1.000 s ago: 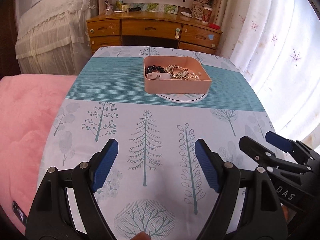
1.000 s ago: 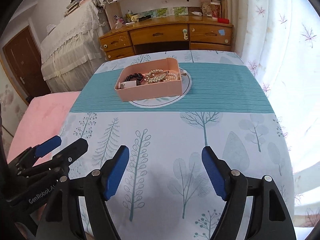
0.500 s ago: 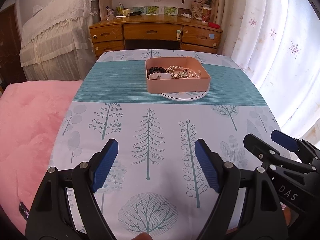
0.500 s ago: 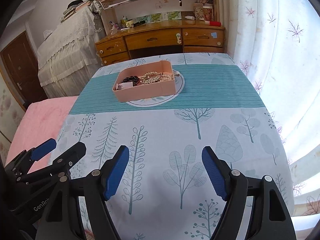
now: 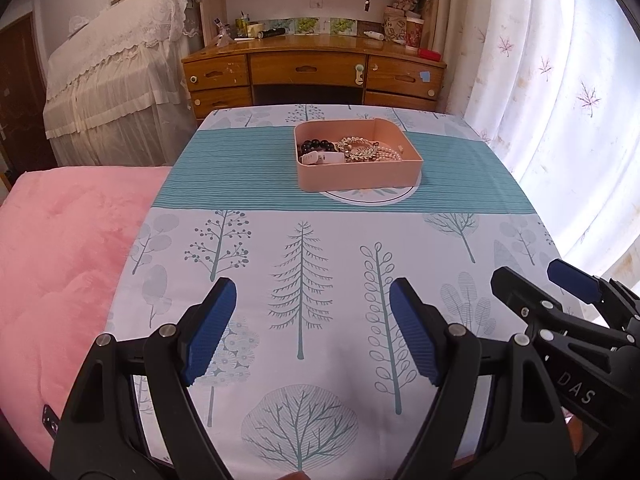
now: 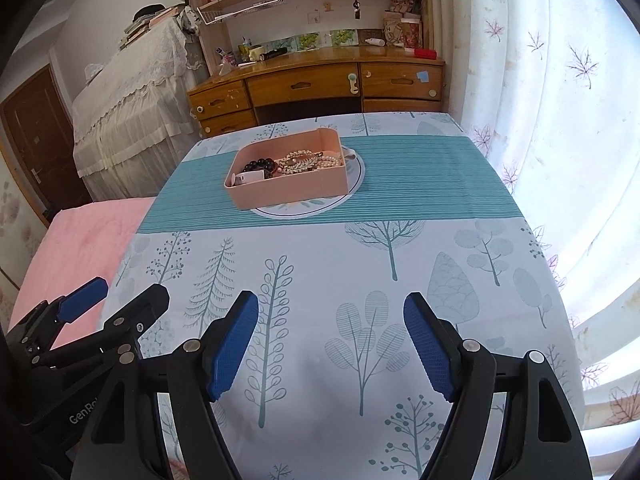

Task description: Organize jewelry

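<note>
Bedroom: wooden drawer desk (image 5: 316,68) at back, white leaf-print curtain (image 6: 560,120) on right. Tree-print tablecloth with teal stripe band (image 5: 240,168). Pink rectangular plastic tray (image 5: 360,174) holding jewelry sits on the band, far from both grippers. Left gripper (image 5: 310,330) and right gripper (image 6: 332,344) spread wide, empty.

The left gripper (image 5: 312,312) is hovering over the table (image 5: 344,240), jaws standing wide apart with nothing between them. The right gripper (image 5: 532,280) is showing at the lower right edge. A pink tray (image 5: 360,178) is sitting on the teal band, holding black beads (image 5: 316,145) and pearls (image 5: 384,155).
</note>
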